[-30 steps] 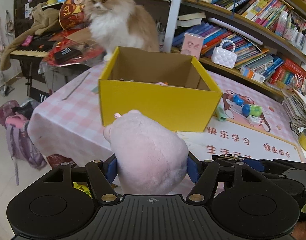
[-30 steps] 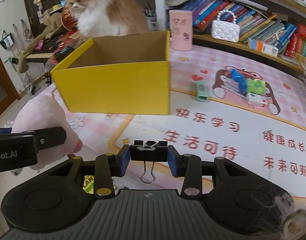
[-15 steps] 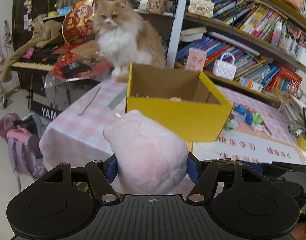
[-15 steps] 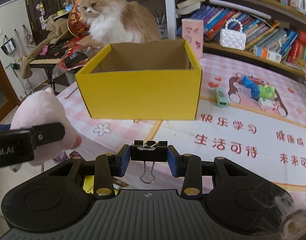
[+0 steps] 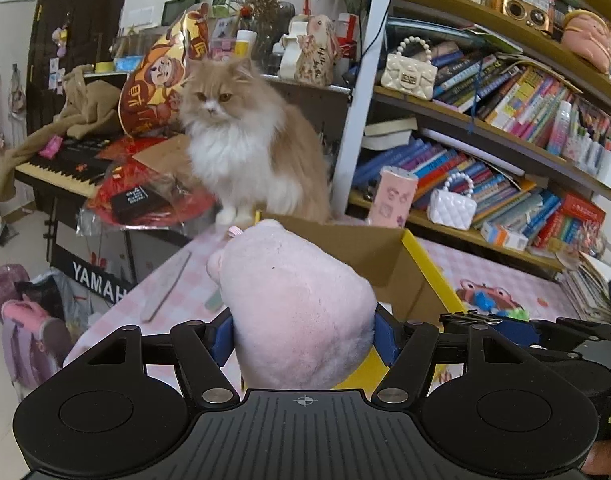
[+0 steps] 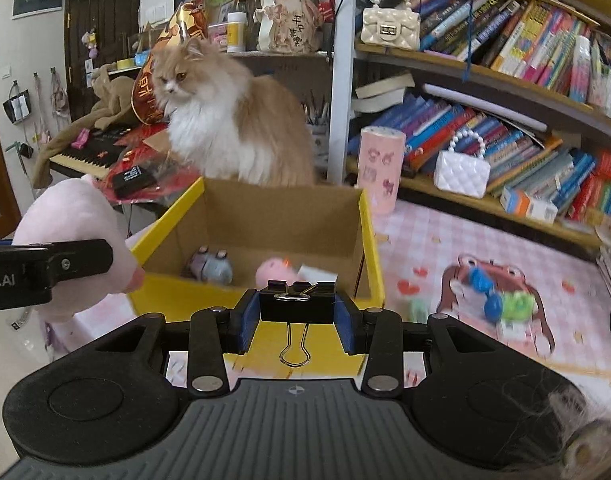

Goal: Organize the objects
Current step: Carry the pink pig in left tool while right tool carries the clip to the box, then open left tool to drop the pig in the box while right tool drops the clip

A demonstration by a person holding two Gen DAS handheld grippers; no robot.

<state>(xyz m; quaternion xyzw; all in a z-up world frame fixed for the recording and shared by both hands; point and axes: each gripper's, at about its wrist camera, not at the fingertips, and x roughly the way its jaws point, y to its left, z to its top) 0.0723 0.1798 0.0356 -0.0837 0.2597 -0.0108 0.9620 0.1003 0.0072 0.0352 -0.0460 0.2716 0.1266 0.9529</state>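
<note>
My left gripper is shut on a pink plush pig, which fills the middle of the left wrist view and hides most of the open yellow box behind it. The right wrist view shows that pig at the left, beside the box's near left corner. My right gripper is shut on a black binder clip, its wire handle hanging down, just in front of the yellow box. Inside the box lie a grey plush, a small pink plush and a white item.
A fluffy orange and white cat sits right behind the box. A pink cylinder and a white purse stand by the bookshelf. Blue and green toys lie on the pink mat at right. A keyboard stands left, off the table.
Both grippers rose and moved in toward the yellow box, still carrying the pig and the clip. The box interior now shows in the right wrist view.
</note>
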